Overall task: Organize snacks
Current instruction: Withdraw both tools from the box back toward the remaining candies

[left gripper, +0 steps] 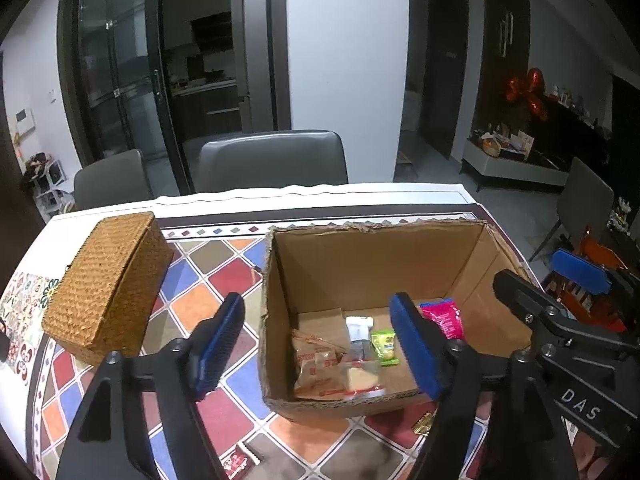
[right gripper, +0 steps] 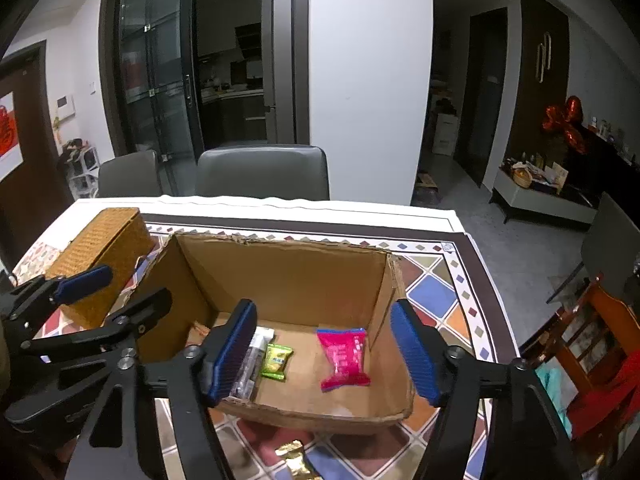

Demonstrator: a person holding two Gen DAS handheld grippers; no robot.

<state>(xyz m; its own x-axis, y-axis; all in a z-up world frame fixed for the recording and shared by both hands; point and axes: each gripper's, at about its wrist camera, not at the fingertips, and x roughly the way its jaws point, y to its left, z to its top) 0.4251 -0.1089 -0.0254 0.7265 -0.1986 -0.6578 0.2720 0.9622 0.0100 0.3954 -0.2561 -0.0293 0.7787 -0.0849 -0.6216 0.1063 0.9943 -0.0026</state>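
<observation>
Both tools [left gripper: 320,344] [right gripper: 324,350] open, empty, above cardboard box [right gripper: 280,276].

Two hand-held tools of the same make are seen. The left gripper [left gripper: 326,346] is built of matte black plastic links, flat and angular, with triangular cut-outs in the lower arms. Its fingers [left gripper: 414,350] are faced with ribbed blue pads, long and rounded at the tips. Silver screw heads are set at the pivots. The right gripper [right gripper: 330,354] is made alike: black arms, blue ribbed pads, bright round screws. On its body, as seen from the left wrist view, white letters are printed, probably "DAS", though the edge is distorted.
</observation>
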